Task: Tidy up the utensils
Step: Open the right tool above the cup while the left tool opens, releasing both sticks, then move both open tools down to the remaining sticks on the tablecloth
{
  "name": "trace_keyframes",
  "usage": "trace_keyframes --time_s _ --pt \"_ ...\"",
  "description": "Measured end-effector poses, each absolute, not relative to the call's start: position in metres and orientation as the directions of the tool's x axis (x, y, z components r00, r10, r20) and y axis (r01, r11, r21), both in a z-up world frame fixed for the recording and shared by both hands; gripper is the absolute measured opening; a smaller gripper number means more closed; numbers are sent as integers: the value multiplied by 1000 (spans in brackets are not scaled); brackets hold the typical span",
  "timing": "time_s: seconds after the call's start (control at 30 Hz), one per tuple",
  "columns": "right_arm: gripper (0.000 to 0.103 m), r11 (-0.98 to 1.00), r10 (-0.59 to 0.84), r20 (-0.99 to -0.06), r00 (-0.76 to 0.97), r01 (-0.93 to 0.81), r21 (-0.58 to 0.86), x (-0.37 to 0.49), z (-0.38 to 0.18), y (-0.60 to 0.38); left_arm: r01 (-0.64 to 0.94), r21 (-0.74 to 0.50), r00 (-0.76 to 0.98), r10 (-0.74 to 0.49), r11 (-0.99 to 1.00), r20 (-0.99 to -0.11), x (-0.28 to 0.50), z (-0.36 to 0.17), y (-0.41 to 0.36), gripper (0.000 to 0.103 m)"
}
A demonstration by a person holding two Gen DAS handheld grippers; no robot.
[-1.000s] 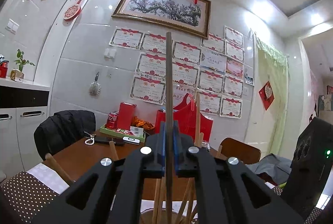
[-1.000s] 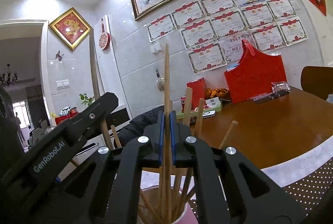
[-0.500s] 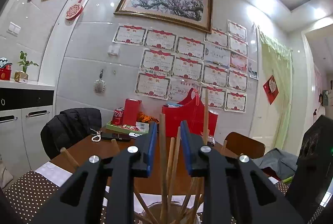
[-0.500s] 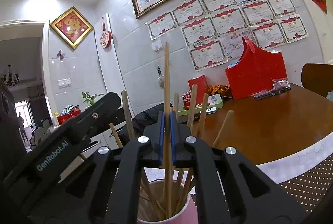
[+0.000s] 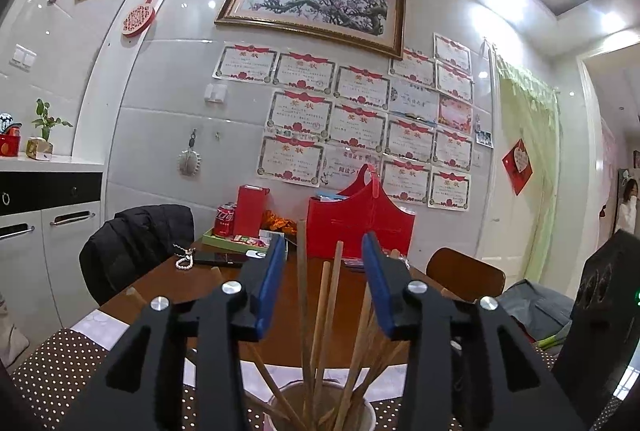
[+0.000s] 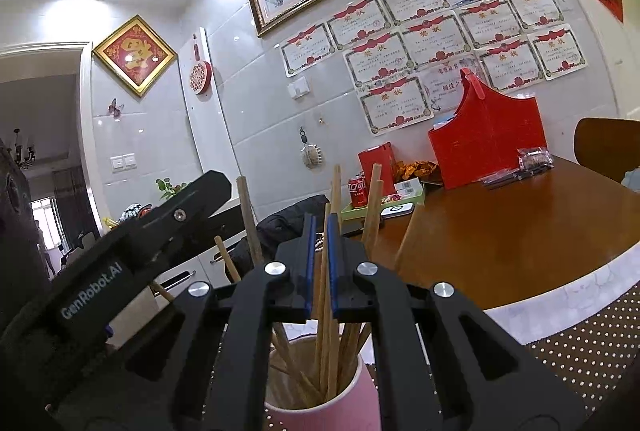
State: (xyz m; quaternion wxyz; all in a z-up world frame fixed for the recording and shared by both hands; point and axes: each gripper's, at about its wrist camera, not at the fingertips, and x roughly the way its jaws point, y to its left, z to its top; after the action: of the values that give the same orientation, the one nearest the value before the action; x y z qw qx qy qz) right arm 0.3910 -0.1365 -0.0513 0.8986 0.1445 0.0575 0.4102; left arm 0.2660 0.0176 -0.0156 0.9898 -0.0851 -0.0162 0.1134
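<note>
A pink cup (image 6: pixel 320 407) with a white rim (image 5: pixel 320 411) stands just below both grippers and holds several wooden chopsticks (image 5: pixel 302 311) (image 6: pixel 370 207). My left gripper (image 5: pixel 324 259) is open, its blue pads wide apart above the cup, with chopsticks standing free between them. My right gripper (image 6: pixel 320 231) has opened a little; one chopstick (image 6: pixel 323 271) stands loose in the narrow gap between its pads, its lower end in the cup. The left gripper's body (image 6: pixel 120 263) shows at the left of the right wrist view.
The cup stands on a brown dotted mat (image 6: pixel 580 343) at the edge of a round wooden table (image 6: pixel 500 243). At the table's far side are a red basket (image 5: pixel 360 227), a red box (image 5: pixel 250 211), a cola can (image 5: pixel 224 219), a tray and a phone. A black jacket hangs on a chair (image 5: pixel 136 243).
My left gripper let go of its chopstick, which dropped into the cup, and opened wide. My right gripper lowered its chopstick into the cup and has just loosened its pads.
</note>
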Motion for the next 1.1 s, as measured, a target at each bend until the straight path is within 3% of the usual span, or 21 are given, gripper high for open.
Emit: trace_keyframes --time_s 0.1,0.2,0.27,0.33,0.37,0.6,0.67,0.8,1.1 --pt "7 637 743 13 669 -713 293 385 -48 -140 -214 -178 975 220 961 16 261 -12 17 41" --pt "9 651 732 7 681 -703 286 379 -43 -145 -200 -185 978 207 962 22 252 -7 14 50" --pt "18 664 722 6 691 -696 274 371 -37 -149 -188 -185 980 197 965 33 244 -2 11 52" --pt "38 670 714 15 700 -691 271 364 -33 -154 -182 -182 981 192 966 39 236 3 10 52" --pt "44 674 709 23 705 -687 271 359 -29 -157 -174 -183 982 184 968 41 229 6 9 52" --pt "51 722 663 25 748 -647 246 321 -9 -175 -144 -187 987 155 972 46 193 17 5 58" --pt "52 741 645 15 764 -629 236 309 -7 -179 -139 -194 989 147 971 31 182 18 6 64" --pt "54 764 621 -11 784 -602 232 288 -7 -189 -120 -199 993 122 973 -4 167 17 3 65" --pt "59 820 555 -99 826 -524 229 240 -18 -210 -71 -185 986 41 980 -163 138 -2 -9 66"
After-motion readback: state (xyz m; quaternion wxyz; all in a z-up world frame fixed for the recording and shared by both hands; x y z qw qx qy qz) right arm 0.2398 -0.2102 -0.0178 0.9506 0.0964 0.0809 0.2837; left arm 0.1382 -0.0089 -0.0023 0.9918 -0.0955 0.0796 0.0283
